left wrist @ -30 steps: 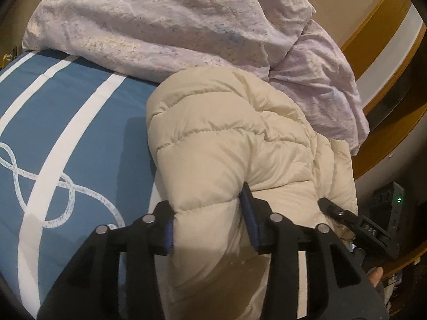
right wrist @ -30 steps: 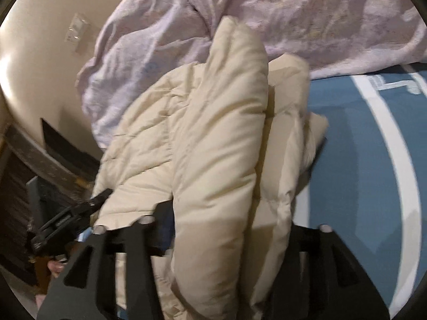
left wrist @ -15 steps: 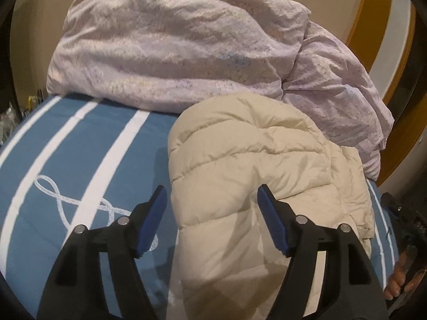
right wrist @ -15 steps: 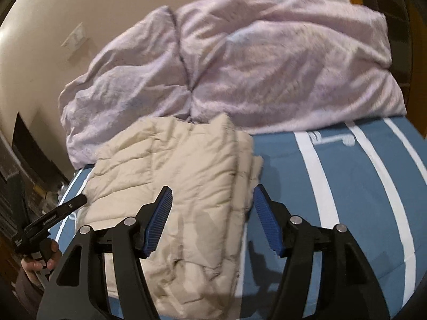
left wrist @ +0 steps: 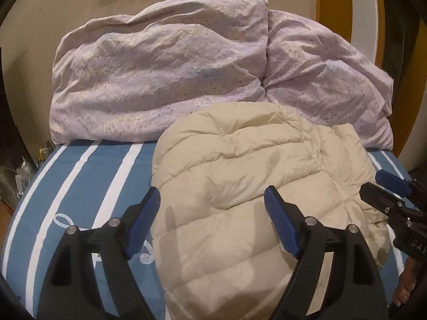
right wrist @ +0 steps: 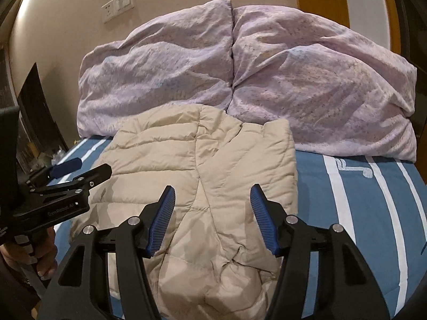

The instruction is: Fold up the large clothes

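Observation:
A cream quilted puffer jacket [left wrist: 250,176] lies folded into a thick bundle on the blue bed; it also shows in the right wrist view [right wrist: 202,176]. My left gripper [left wrist: 212,205] is open and empty, hovering just above the jacket's near left part, its blue pads apart from the fabric. My right gripper [right wrist: 212,202] is open and empty above the jacket's near right part. Each gripper shows in the other's view: the right one [left wrist: 384,194] at the jacket's right edge, the left one [right wrist: 80,170] at its left edge.
The bed has a blue cover with white stripes [left wrist: 88,186]. A crumpled lilac duvet [left wrist: 186,74] is heaped against the wall behind the jacket, also in the right wrist view [right wrist: 293,80]. A wall socket plate [right wrist: 118,5] sits above it. Dark furniture [right wrist: 34,112] stands left of the bed.
Both grippers were shut on the jacket a second ago; they have opened, let it drop onto the bed, and pulled back and up. The jacket now rests flat.

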Motion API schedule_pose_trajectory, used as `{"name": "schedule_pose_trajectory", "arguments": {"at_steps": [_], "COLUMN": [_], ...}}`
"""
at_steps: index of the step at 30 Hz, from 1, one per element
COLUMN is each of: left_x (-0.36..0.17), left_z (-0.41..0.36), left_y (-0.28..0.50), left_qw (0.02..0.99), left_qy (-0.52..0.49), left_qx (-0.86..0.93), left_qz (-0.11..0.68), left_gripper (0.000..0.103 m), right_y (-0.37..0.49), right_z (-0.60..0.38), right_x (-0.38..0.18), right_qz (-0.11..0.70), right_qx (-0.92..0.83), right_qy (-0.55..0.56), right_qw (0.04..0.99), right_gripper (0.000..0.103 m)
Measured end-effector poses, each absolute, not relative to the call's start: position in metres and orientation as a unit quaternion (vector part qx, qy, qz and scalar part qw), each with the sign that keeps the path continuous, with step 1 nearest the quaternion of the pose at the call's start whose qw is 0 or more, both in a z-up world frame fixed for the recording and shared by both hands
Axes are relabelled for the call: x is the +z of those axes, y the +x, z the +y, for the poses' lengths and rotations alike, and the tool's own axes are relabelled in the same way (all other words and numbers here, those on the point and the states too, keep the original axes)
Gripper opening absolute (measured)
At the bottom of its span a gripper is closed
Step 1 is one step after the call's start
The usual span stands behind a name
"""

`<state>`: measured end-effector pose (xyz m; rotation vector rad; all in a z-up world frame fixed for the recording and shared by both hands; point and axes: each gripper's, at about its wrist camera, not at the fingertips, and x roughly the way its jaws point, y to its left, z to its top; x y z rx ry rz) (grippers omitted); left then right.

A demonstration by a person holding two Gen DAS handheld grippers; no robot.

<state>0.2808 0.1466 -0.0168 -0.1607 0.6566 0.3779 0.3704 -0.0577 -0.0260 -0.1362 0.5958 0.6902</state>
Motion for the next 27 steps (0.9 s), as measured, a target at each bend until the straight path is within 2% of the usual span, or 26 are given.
{"name": "schedule_pose_trajectory", "arguments": {"at_steps": [8,27], "left_x": [-0.031,-0.063], "left_z": [0.149,0.156], "left_y": [0.29,0.307], "left_qw": [0.921,0.916], "left_qy": [-0.065,-0.061], "left_qx": [0.189,0.178], "left_qz": [0.333,0.354], "left_gripper": [0.08,0.091], "right_y": [0.375,0.401], "right_z": [-0.052,-0.046], "right_x": [-0.032,-0.084], "right_qz": [0.286,0.349], "right_qx": [0.329,0.312], "right_qy": [-0.07,-0.083], "right_qw": [0.897,0.88], "right_gripper": [0.06,0.062]}}
